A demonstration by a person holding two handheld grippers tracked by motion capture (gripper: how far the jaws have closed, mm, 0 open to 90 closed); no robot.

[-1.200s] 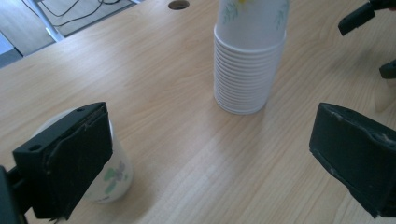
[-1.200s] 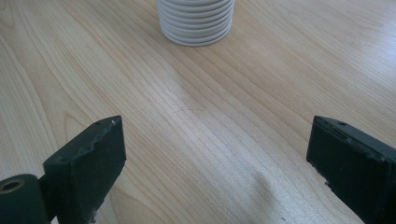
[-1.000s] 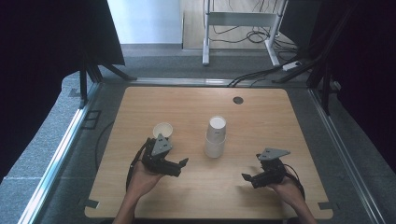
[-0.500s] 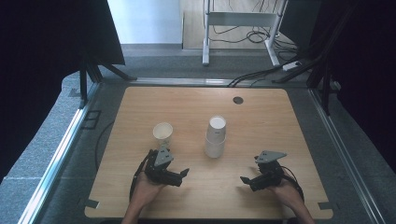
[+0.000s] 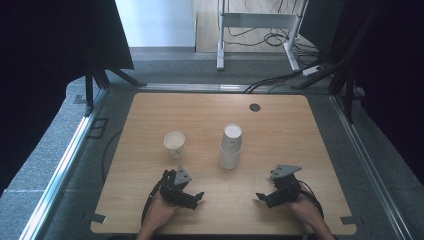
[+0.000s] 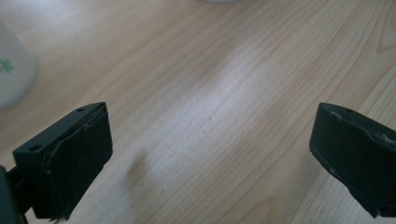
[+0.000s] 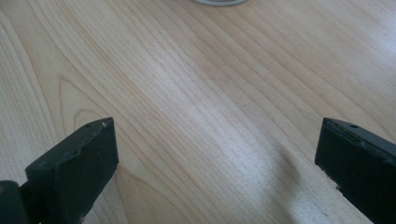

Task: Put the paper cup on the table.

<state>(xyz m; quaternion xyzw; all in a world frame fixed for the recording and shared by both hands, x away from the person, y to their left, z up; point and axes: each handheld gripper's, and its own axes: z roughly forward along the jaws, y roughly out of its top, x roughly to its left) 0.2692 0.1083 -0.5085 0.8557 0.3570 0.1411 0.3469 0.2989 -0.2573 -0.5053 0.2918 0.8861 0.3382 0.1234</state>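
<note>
A white paper cup [image 5: 174,143] stands upright, mouth up, left of the table's middle; its side shows at the left edge of the left gripper view [image 6: 11,70]. A stack of upturned white cups [image 5: 231,147] stands at the middle, and its base edge shows at the top of the right gripper view [image 7: 219,2]. My left gripper [image 5: 196,199] lies low near the front edge, in front of the single cup, open with only bare wood between its jaws [image 6: 215,140]. My right gripper [image 5: 263,199] is front right of the stack, also open and empty [image 7: 219,149].
The wooden table [image 5: 300,140] has a small dark round cap [image 5: 255,107] near its far edge. Metal rails run along both sides, and a white frame with cables [image 5: 260,30] stands on the floor beyond.
Both grippers have drawn back toward the table's front edge, away from the cups. Both stay open and the cups have not moved.
</note>
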